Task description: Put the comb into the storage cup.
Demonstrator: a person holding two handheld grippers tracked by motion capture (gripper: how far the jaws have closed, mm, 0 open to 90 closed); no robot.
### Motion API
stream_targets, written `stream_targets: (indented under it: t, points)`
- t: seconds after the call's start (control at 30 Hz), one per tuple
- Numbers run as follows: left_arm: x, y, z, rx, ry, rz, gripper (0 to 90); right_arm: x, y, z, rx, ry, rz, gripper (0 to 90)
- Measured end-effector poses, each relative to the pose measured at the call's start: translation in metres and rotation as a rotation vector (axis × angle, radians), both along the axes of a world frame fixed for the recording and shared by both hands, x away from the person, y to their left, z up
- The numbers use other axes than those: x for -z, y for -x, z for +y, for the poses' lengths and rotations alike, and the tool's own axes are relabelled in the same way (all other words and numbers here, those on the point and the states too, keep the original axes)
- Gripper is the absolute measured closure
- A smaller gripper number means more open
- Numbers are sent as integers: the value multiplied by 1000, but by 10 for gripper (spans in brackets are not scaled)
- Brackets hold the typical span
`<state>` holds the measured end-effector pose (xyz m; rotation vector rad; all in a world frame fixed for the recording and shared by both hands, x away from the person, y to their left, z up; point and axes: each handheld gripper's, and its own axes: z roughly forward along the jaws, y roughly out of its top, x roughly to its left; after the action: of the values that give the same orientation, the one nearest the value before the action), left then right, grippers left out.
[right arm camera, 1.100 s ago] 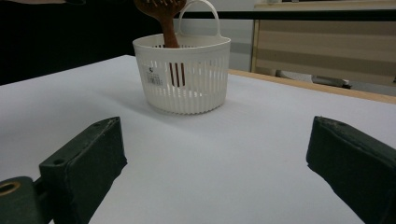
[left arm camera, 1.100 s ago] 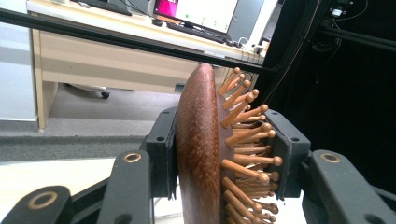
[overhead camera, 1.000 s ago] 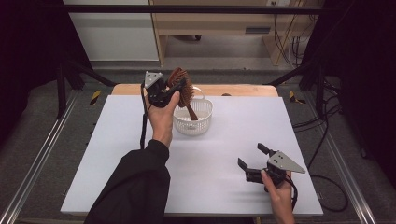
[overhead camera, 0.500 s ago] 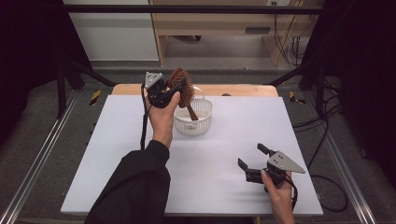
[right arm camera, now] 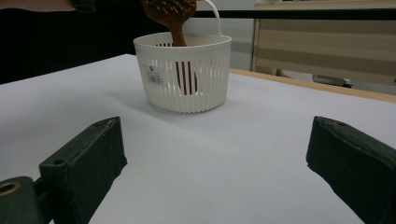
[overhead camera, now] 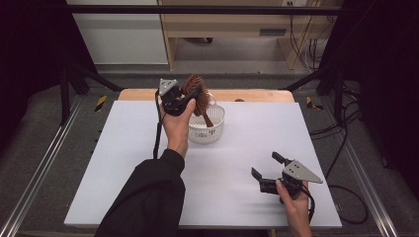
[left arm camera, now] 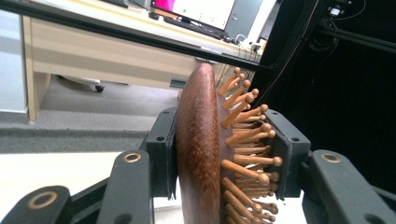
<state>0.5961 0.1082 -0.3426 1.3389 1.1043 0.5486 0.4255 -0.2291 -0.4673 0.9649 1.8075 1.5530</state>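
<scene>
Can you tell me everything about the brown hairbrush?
The hairbrush looks like dark reddish-brown wood, with a smooth rounded back and lighter wooden pins with ball tips. The left gripper clamps its head, one jaw on the back, the other against the pins. It hangs nearly upright, handle down inside the white slotted basket near the far edge of the white table.

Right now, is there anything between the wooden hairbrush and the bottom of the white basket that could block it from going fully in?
Nothing visible blocks it. The left tool grips the wooden hairbrush by its head, and the handle already hangs inside the white basket. Through the slotted wall, the handle is all I can make out inside the basket.
</scene>
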Motion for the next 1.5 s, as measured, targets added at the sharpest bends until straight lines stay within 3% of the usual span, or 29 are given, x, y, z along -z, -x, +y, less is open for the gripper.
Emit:
stream_targets:
  t: [0.97,1.5]
  points:
    - [18,-7,-20,8,-13,-2,513,1,-1,-1,-1,2,3,48]
    - [20,-4,-10,18,-20,5,505,1,-1,0,-3,2,8,48]
